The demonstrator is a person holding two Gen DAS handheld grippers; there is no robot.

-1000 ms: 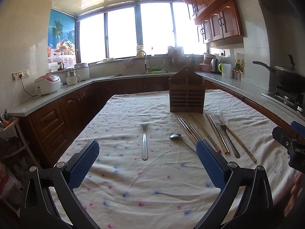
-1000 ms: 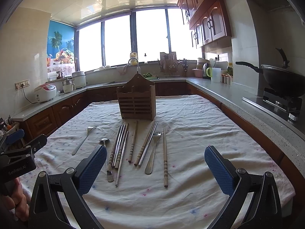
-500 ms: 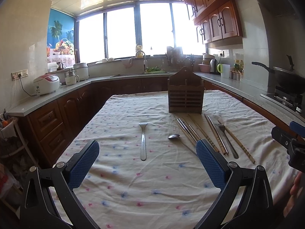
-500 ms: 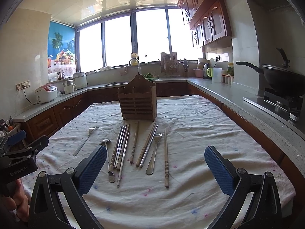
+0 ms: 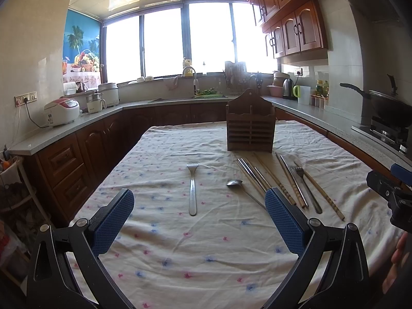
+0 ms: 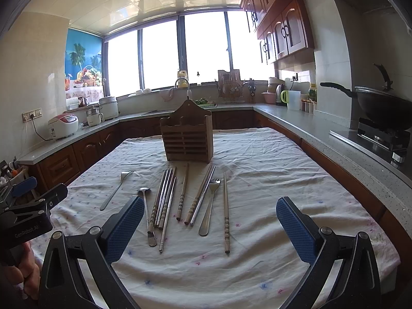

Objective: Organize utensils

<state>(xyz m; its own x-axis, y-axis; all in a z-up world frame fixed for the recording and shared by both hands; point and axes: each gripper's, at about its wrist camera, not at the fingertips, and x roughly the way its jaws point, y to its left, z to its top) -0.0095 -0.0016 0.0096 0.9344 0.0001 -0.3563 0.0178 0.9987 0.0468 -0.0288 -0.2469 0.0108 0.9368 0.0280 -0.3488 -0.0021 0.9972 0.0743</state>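
Risk: the chopsticks (image 6: pixel 183 190) lay close together, some touching, so a pinch could drag a neighbour or wrinkle the cloth (image 6: pixel 257 159).
Risk cause: thin, smooth metal lying flat gave the pads little to hold.
Utensils: two forks, one spoon (image 5: pixel 233 182), metal and wooden chopsticks, all flat, handles toward the cameras.
Lone fork (image 5: pixel 192 188): at 12 o'clock from the left gripper (image 5: pixel 199 221), well apart from the rest.
Holder (image 6: pixel 187 135): wooden, upright, at 12 o'clock behind the row.
Left gripper: jaws spread, empty.
Right gripper (image 6: pixel 209 229): jaws spread, empty, above the row.
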